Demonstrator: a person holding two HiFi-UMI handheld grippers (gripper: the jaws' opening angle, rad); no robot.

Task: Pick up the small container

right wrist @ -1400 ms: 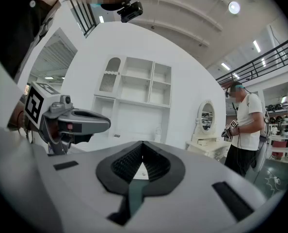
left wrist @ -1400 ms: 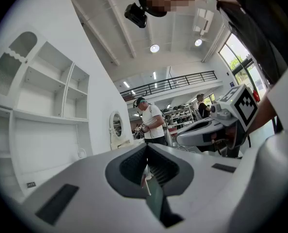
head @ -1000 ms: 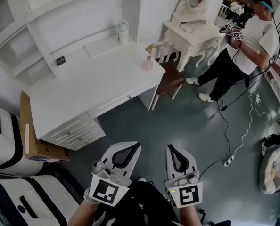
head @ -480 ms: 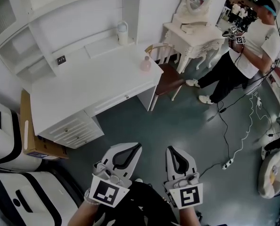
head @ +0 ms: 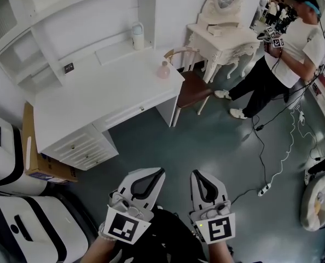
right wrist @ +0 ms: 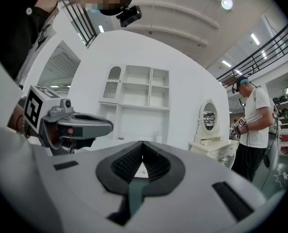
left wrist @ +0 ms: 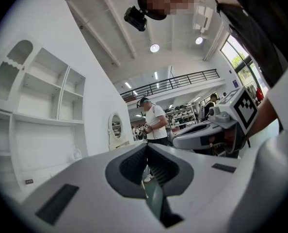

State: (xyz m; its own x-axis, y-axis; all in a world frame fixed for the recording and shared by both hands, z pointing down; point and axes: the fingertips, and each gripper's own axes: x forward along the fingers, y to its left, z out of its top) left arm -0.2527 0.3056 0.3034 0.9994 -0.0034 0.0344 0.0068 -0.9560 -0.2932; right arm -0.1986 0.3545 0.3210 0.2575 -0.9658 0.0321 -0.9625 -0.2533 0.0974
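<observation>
Small container [head: 163, 70] stands on the desk [head: 97, 100], details indistinct.

Two grippers, the left gripper [head: 161, 171] and the right gripper [head: 195, 172], face one white desk surface [head: 97, 100]. On that surface: one small pink container [head: 163, 69], one white bottle [head: 137, 35]. To its right: one wooden chair [head: 194, 89], one dressing table [head: 222, 37], one standing person [head: 288, 43]. To its left: one cardboard box [head: 31, 147].

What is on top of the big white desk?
On the desk a small pink bottle stands near the corner by the chair, and a white jug at the back by the wall. The shut drawers hide whatever is inside.
</observation>
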